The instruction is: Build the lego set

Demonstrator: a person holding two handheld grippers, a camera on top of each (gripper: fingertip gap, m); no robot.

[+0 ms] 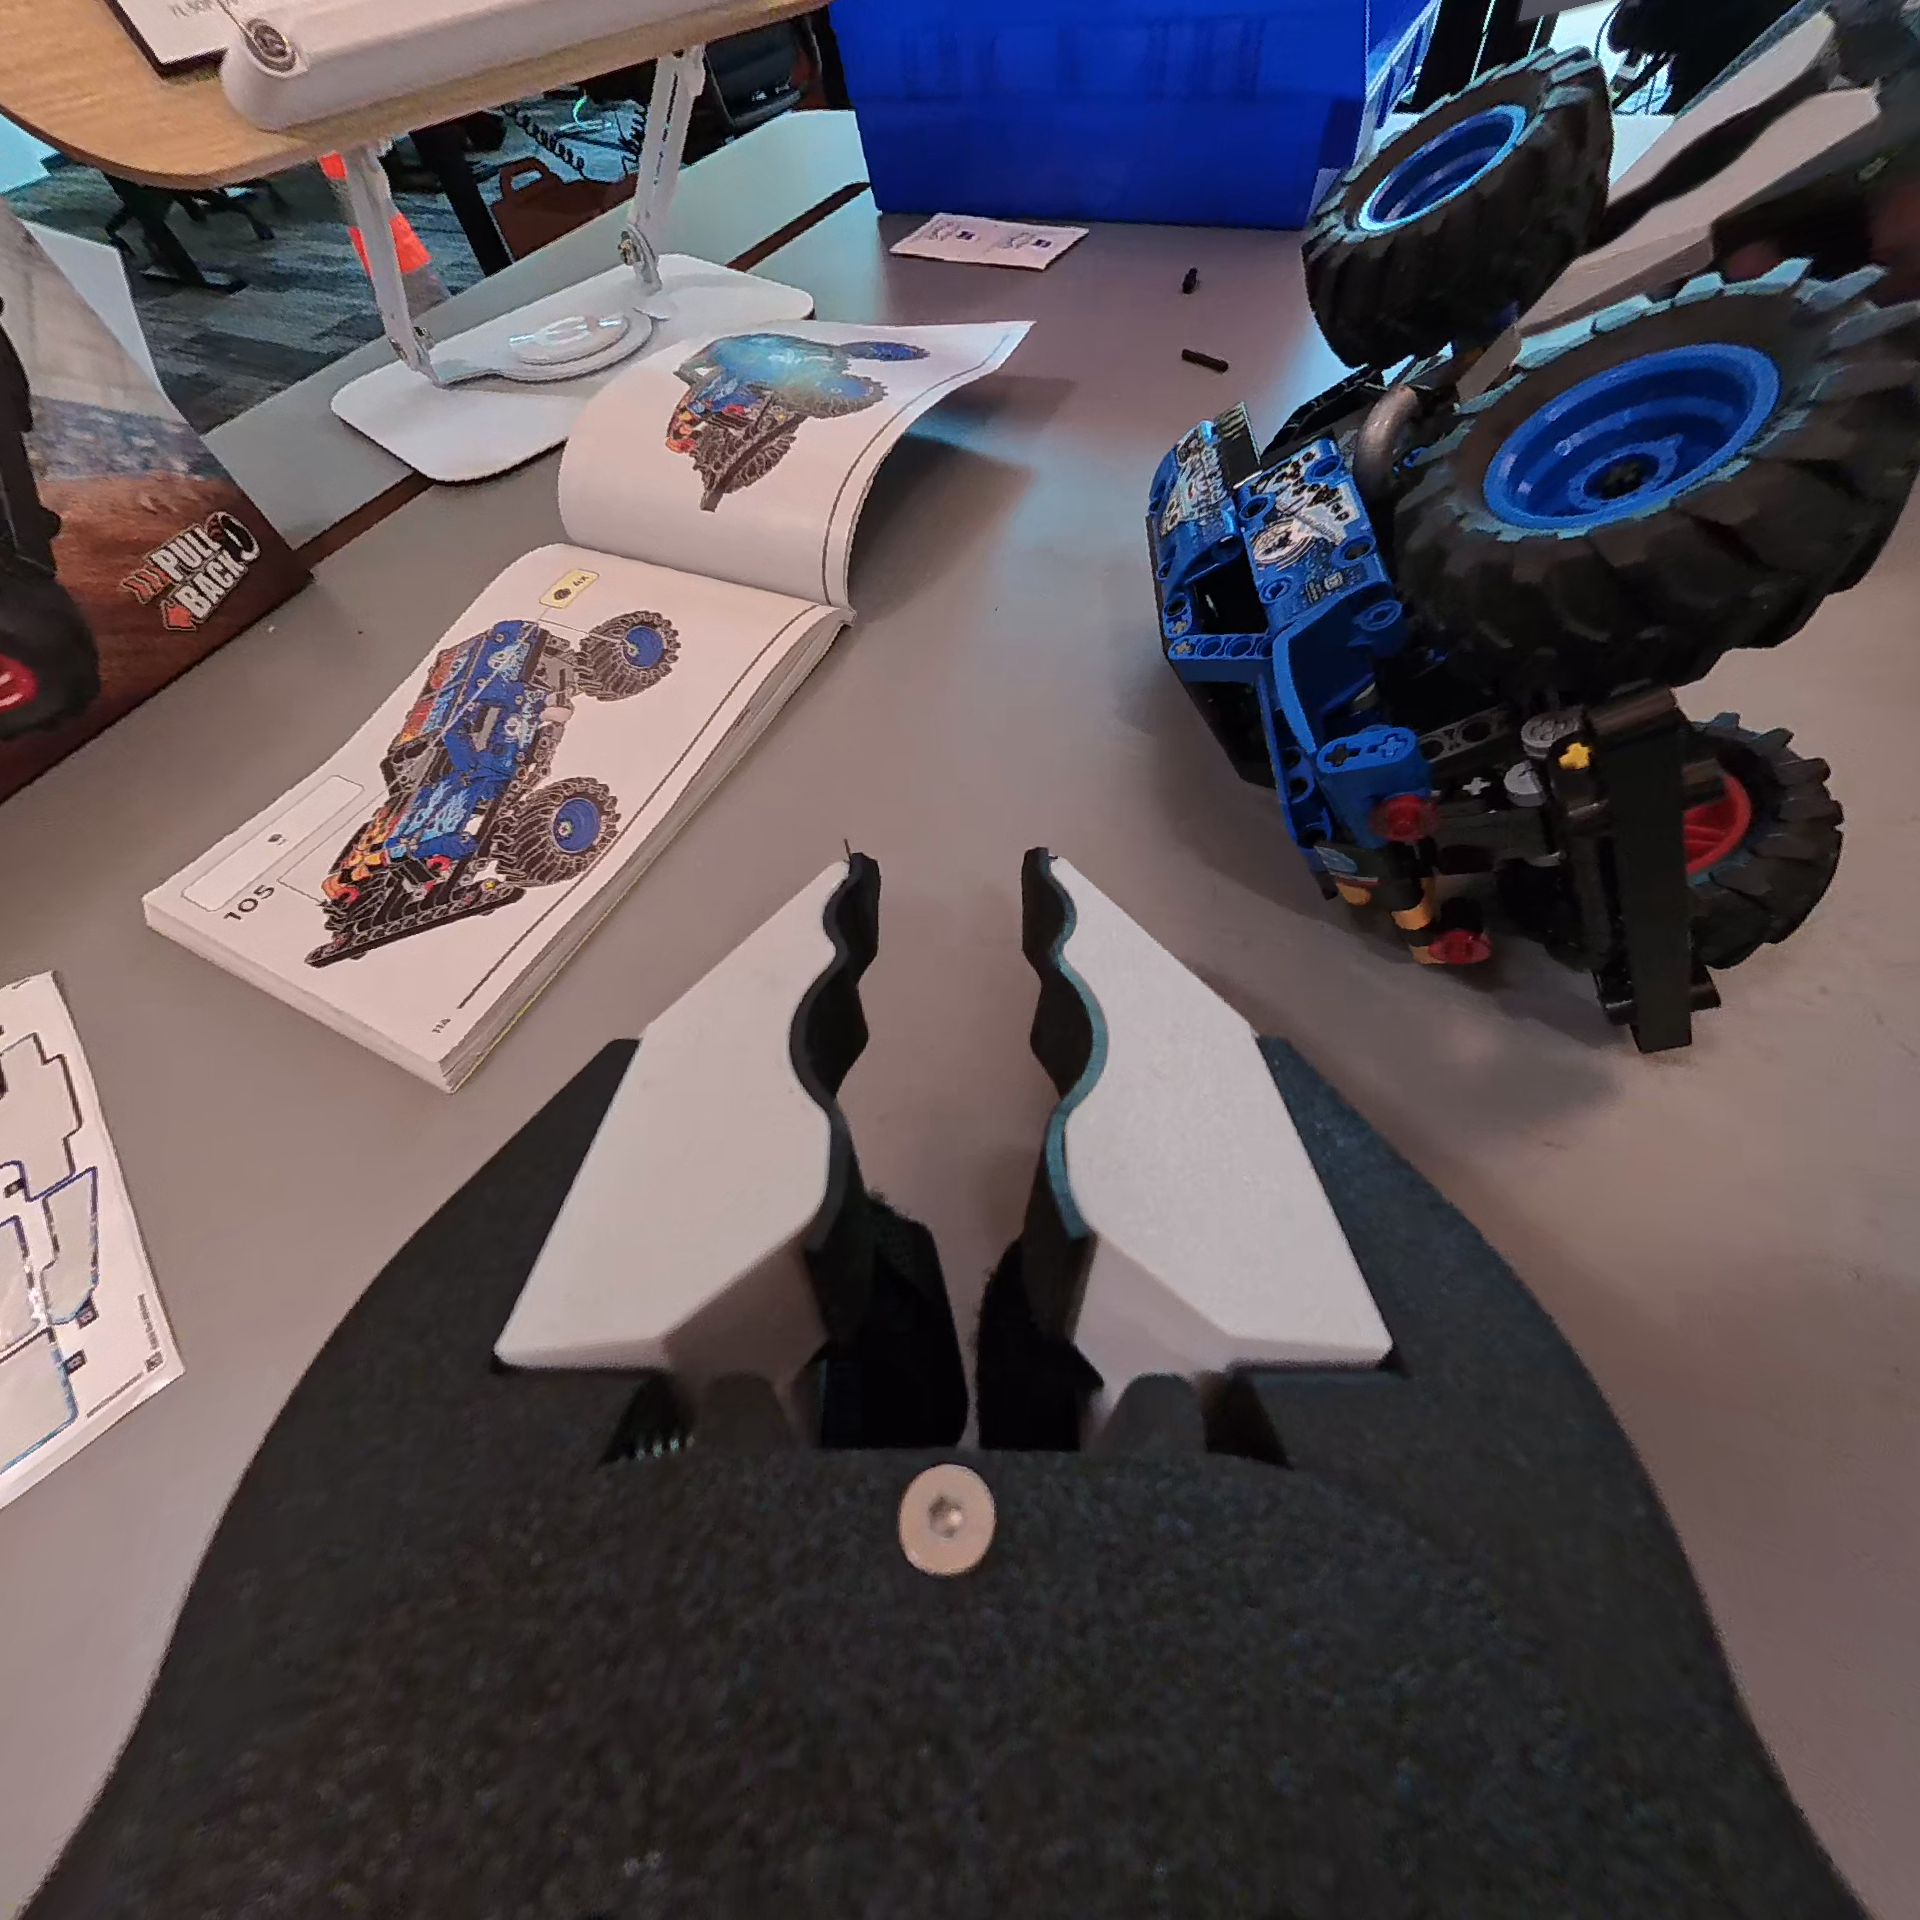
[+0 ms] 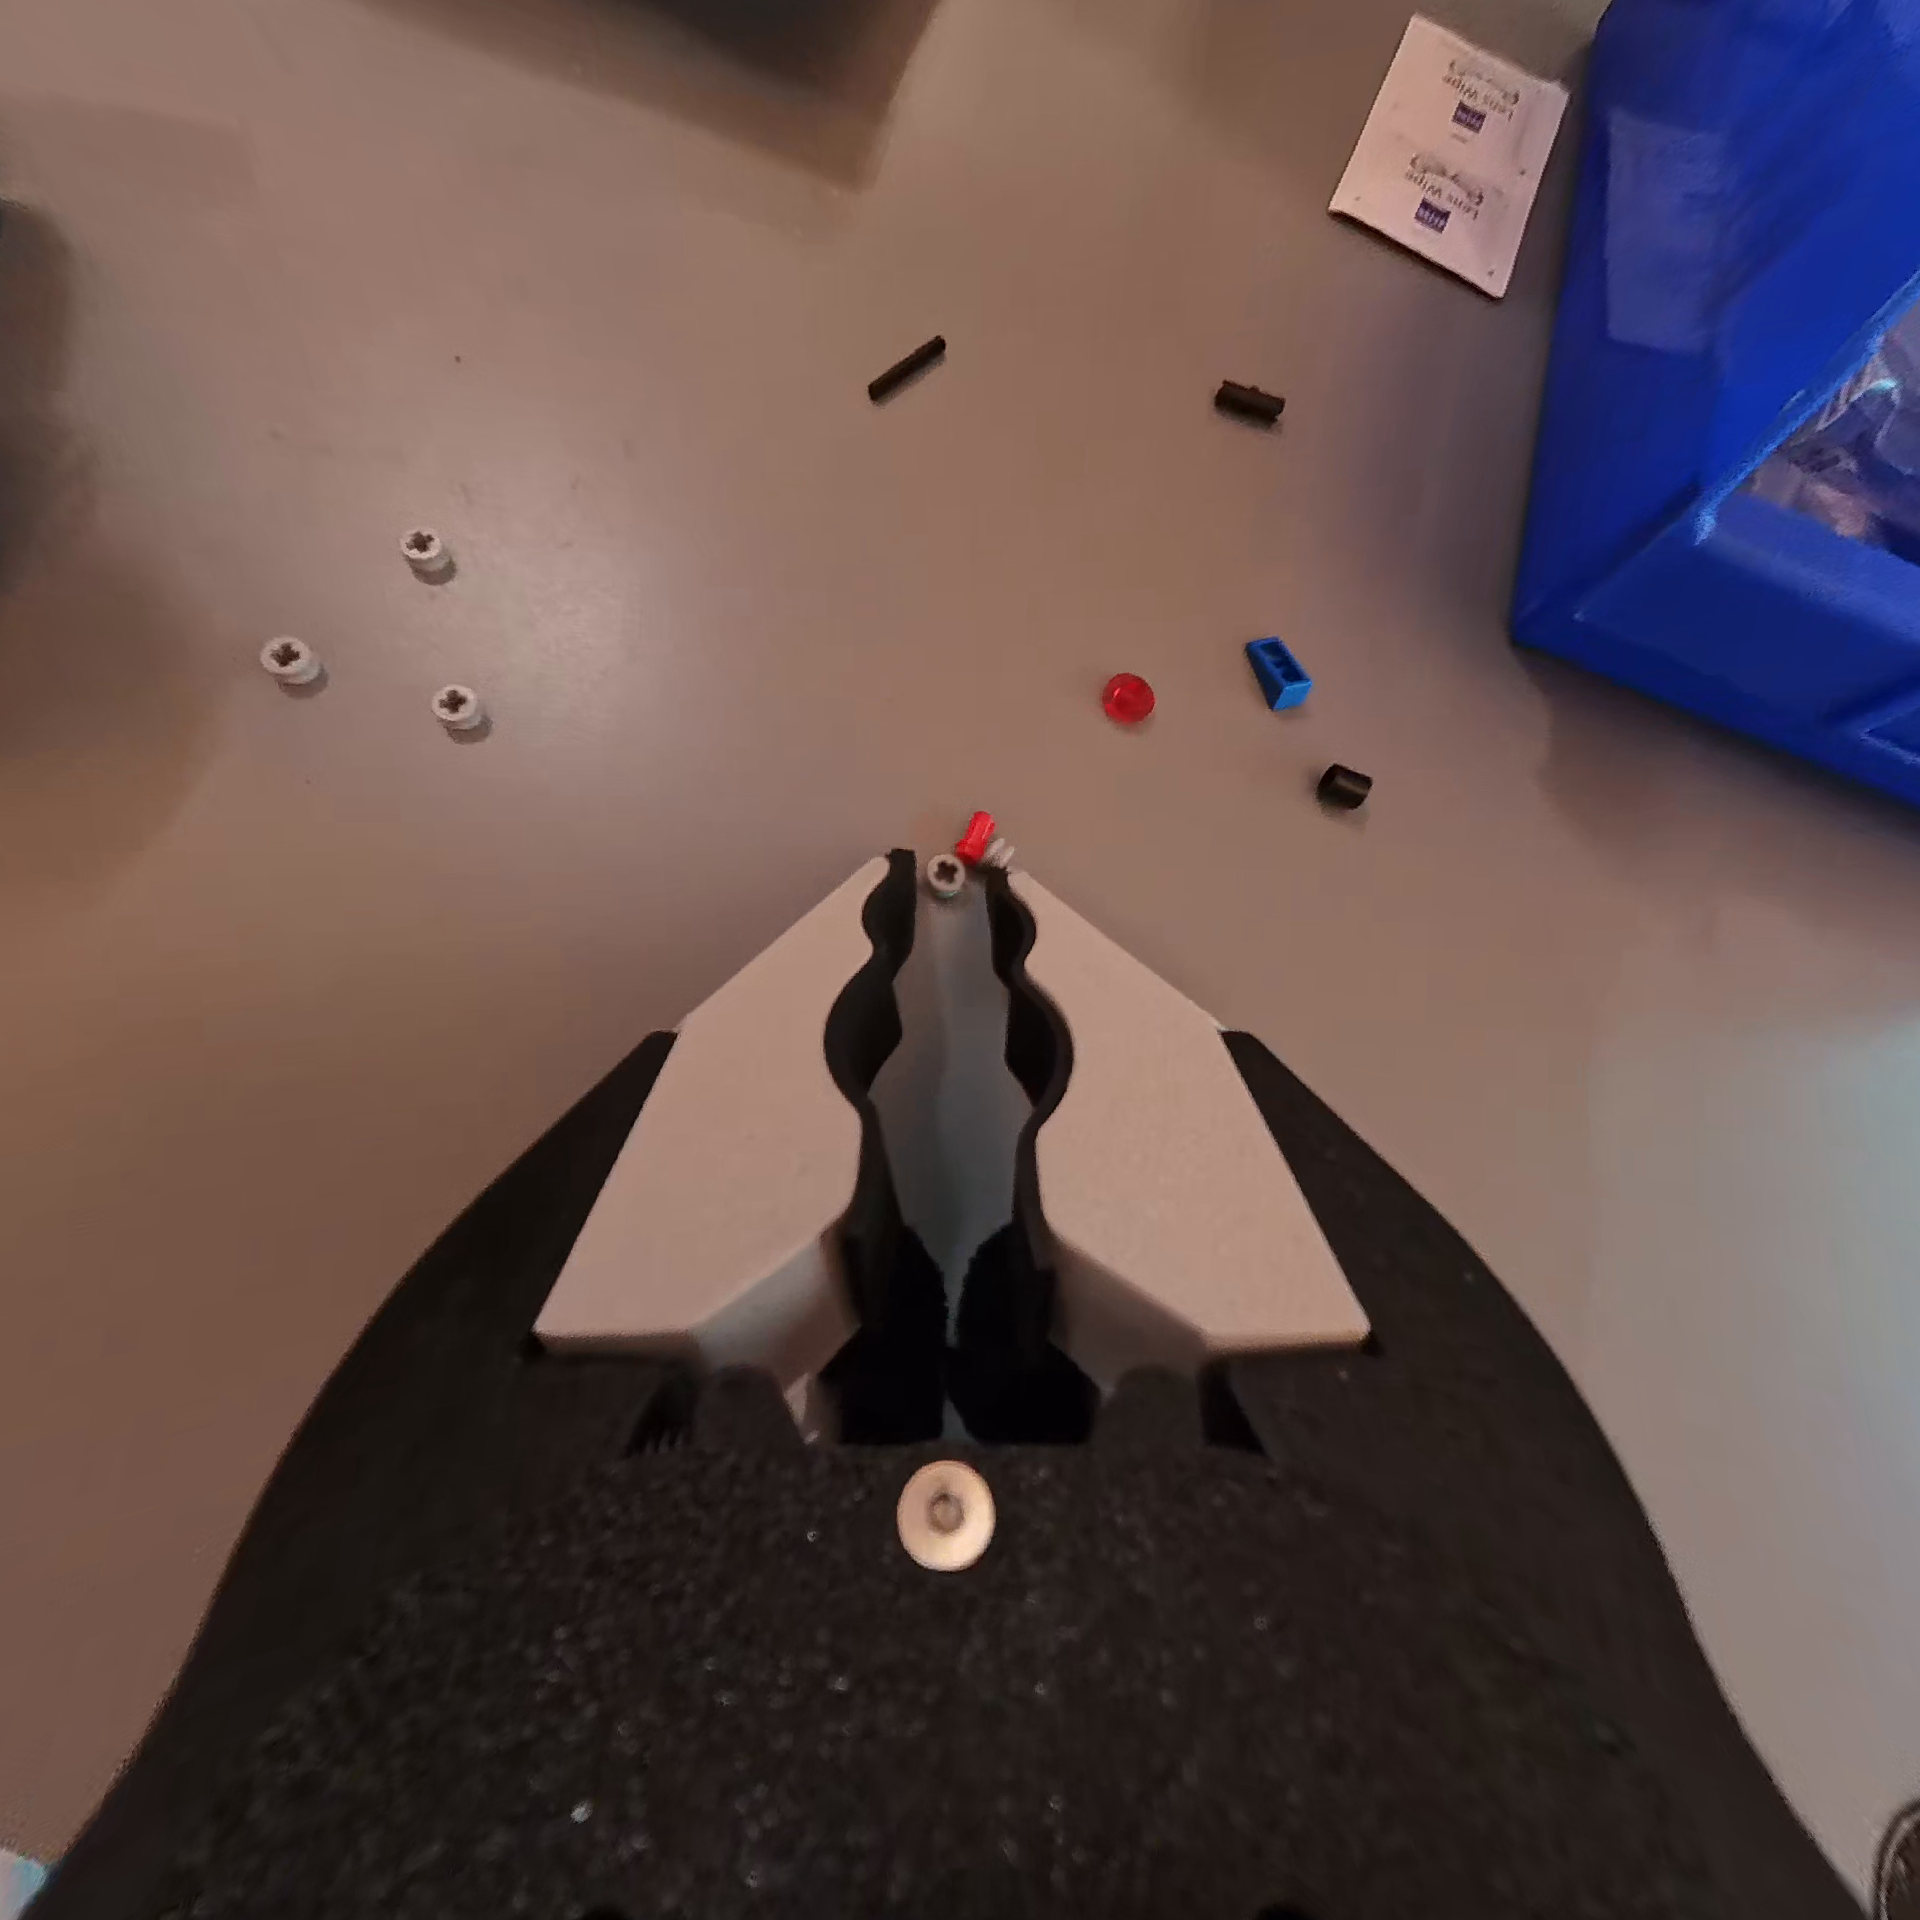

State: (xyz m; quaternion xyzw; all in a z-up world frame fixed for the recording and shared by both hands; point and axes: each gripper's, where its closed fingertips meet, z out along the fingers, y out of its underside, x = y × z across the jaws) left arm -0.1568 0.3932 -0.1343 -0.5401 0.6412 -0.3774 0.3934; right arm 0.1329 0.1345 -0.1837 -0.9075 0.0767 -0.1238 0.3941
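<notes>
A blue Lego monster truck with big black tyres and blue hubs lies tipped on its side at the right of the grey table. My left gripper is open and empty, over bare table left of the truck. My right gripper hovers over loose parts with its jaws narrowed. A small grey bush sits between the fingertips, with slim gaps on both sides. A red pin lies just beyond the tips. Three more grey bushes lie to the left.
An open instruction booklet lies left of my left gripper, with a sticker sheet and the set's box further left. A blue bin stands at the right. A red round stud, blue brick, black pins and white packet lie nearby.
</notes>
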